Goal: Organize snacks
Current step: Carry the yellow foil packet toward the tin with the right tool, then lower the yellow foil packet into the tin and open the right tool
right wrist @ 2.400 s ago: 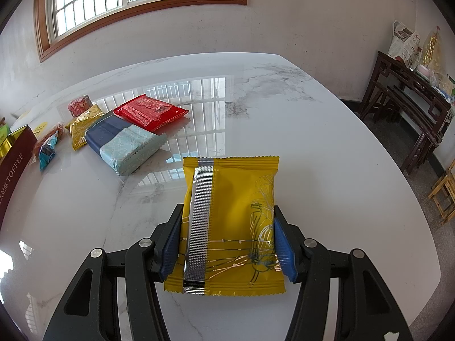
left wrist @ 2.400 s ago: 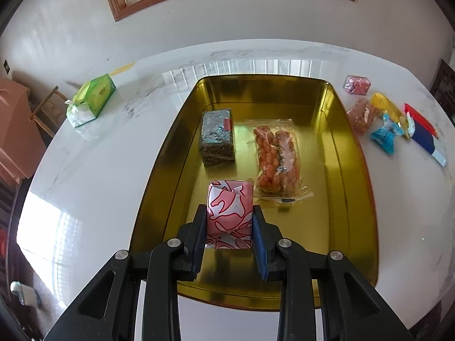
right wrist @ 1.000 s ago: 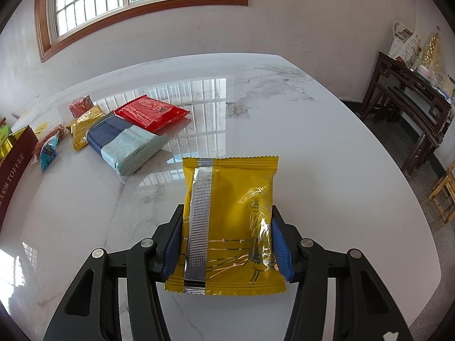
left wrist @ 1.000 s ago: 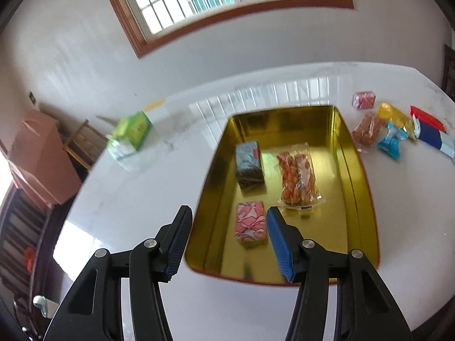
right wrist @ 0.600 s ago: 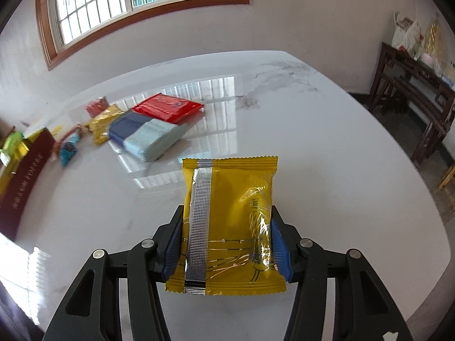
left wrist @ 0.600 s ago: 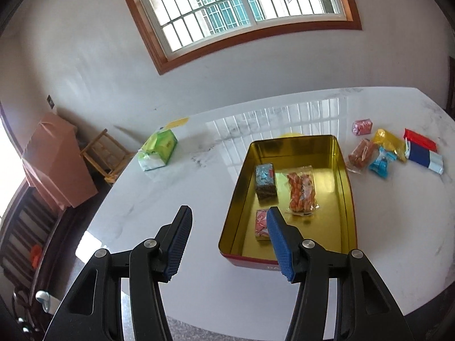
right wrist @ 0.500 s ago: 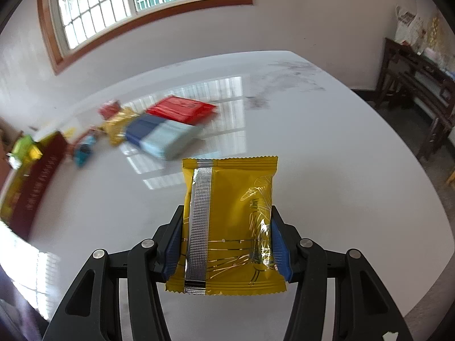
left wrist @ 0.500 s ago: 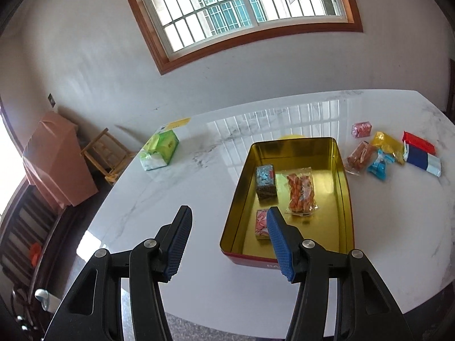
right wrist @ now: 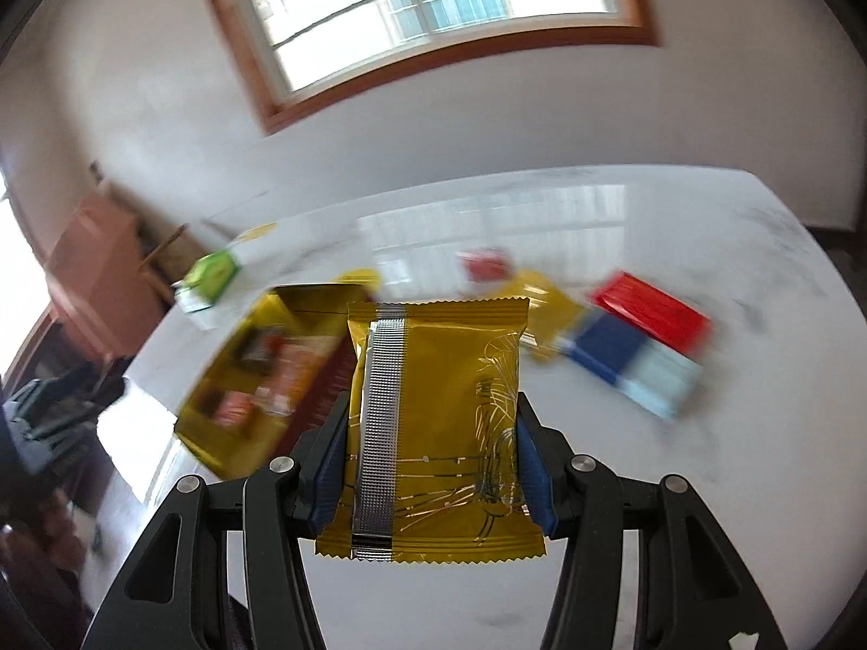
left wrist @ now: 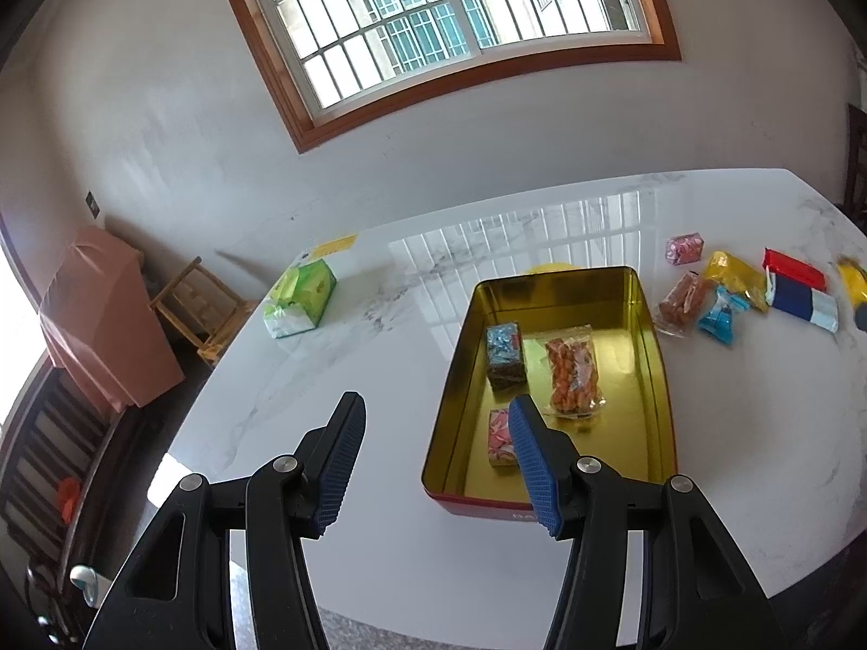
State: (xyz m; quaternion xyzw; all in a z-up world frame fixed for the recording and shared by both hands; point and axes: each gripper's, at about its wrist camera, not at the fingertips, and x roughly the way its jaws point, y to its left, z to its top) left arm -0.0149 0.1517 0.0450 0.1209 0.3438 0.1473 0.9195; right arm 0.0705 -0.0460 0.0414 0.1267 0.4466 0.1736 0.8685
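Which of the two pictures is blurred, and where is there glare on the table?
Right wrist view: background smeared by motion blur, tin and loose snacks streaked; only the yellow packet in the right tongs is sharp. Left wrist view: sharp, with window glare on the table behind the tin.

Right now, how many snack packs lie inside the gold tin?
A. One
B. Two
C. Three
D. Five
C: the left wrist view shows three packs in the gold tin: the dark block with blue top, the clear bag of orange twists and the pink pack.
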